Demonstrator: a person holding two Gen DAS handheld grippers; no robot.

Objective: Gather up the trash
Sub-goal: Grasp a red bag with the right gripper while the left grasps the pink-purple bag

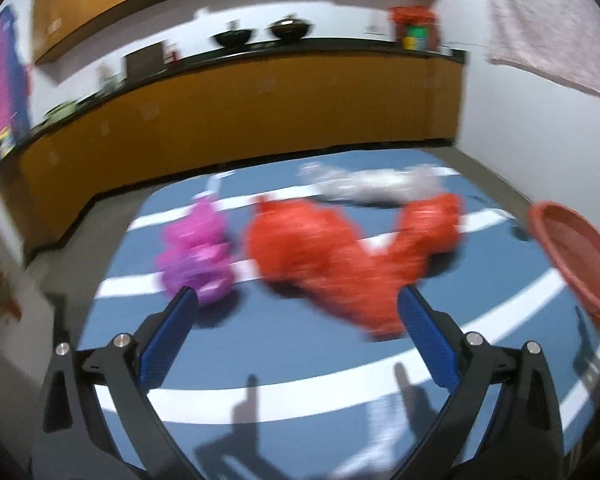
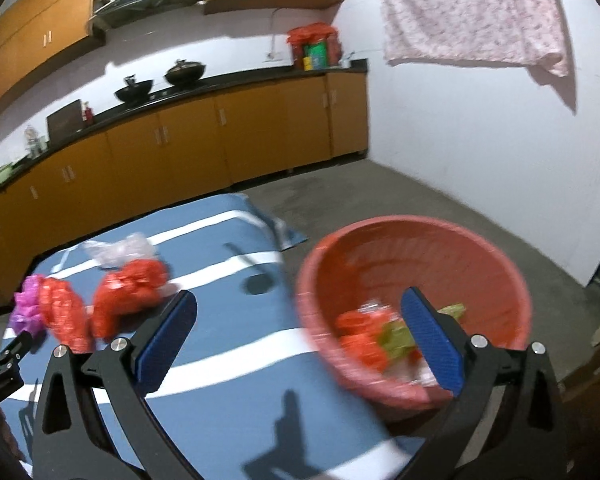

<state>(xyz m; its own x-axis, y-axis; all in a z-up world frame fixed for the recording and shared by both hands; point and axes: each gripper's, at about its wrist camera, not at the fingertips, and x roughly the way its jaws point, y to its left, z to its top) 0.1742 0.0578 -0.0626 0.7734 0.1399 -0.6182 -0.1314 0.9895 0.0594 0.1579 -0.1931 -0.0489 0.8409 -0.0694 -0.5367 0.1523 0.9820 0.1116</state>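
Observation:
On the blue-and-white striped table (image 1: 284,344) lie a crumpled purple plastic bag (image 1: 198,252), a large red plastic bag (image 1: 324,256) and a clear plastic bag (image 1: 372,184) behind it. My left gripper (image 1: 298,300) is open and empty, hovering just in front of the purple and red bags. In the right wrist view the red bags (image 2: 112,304), purple bag (image 2: 26,306) and clear bag (image 2: 118,252) sit at the left. My right gripper (image 2: 300,304) is open and empty above the red basket (image 2: 412,264), which holds red, green and clear scraps (image 2: 380,340).
The basket's rim (image 1: 572,256) shows at the right edge of the left wrist view. Orange kitchen cabinets (image 2: 220,132) with pots on a dark counter run behind the table. A pink cloth (image 2: 472,12) hangs on the white wall. Concrete floor (image 2: 420,196) lies beyond the table.

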